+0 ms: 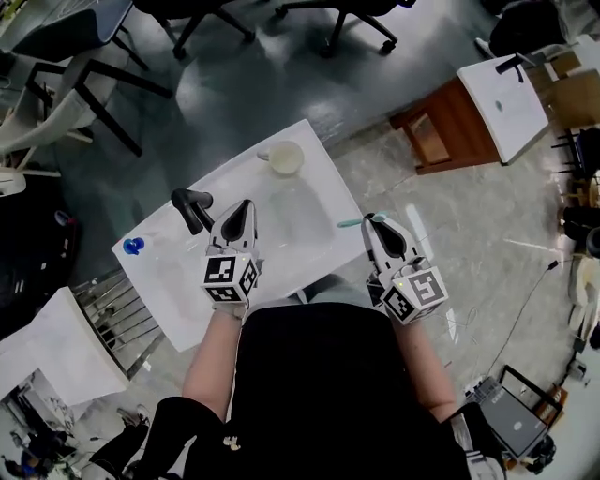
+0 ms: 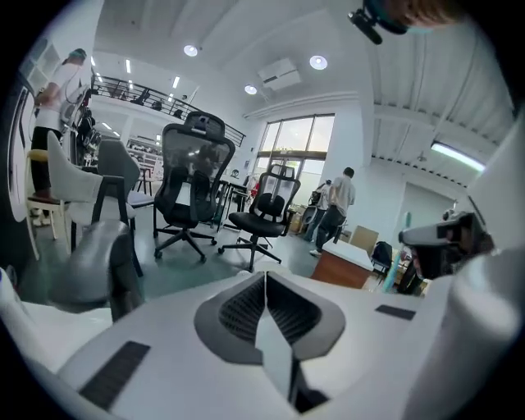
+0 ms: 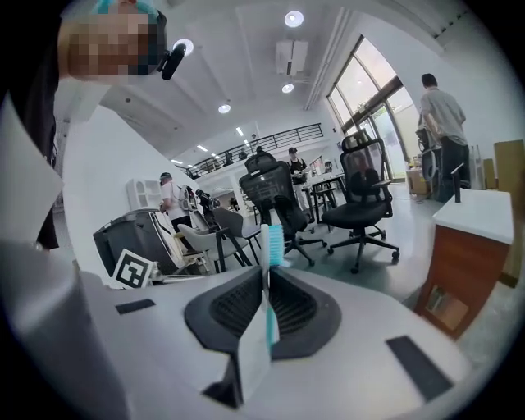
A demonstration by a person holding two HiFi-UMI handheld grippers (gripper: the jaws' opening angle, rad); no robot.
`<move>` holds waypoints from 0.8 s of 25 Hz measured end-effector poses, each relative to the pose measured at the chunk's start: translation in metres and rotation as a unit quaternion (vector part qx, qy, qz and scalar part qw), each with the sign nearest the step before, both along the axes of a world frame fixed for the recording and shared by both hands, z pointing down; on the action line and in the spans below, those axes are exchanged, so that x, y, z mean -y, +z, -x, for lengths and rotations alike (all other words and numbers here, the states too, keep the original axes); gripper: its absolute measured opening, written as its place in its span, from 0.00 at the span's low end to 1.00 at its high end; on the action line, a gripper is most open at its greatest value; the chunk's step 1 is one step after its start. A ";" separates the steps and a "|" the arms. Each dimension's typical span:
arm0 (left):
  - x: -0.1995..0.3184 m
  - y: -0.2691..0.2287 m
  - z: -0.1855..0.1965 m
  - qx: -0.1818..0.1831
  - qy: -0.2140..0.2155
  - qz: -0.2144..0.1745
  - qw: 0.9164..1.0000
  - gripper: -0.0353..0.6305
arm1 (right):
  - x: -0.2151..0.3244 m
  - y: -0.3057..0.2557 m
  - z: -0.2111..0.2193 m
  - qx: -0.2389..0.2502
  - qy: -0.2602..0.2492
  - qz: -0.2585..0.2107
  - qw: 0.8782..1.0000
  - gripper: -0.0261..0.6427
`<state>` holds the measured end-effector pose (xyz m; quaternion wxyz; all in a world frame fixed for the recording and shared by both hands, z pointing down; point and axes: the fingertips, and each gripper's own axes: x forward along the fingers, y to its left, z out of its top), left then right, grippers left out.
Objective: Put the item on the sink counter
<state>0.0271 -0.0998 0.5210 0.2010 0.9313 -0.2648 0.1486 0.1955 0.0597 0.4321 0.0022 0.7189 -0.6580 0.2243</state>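
A teal toothbrush stands pinched between the jaws of my right gripper, its bristled head poking up past the tips. From the head view, the right gripper hovers just off the right edge of the white sink counter, and the toothbrush juts left over that edge. My left gripper is shut and empty above the counter's near side, beside the black faucet. Its jaws meet with nothing between them in the left gripper view.
A cream cup stands at the counter's far end and a small blue thing at its left corner. A wire rack sits to the left, a brown cabinet with a white top at the upper right, and office chairs beyond.
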 end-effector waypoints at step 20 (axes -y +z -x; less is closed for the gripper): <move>-0.051 -0.032 0.131 0.041 -0.117 -0.008 0.992 0.09 | 0.116 -0.020 0.006 0.017 -0.120 -0.057 0.991 0.11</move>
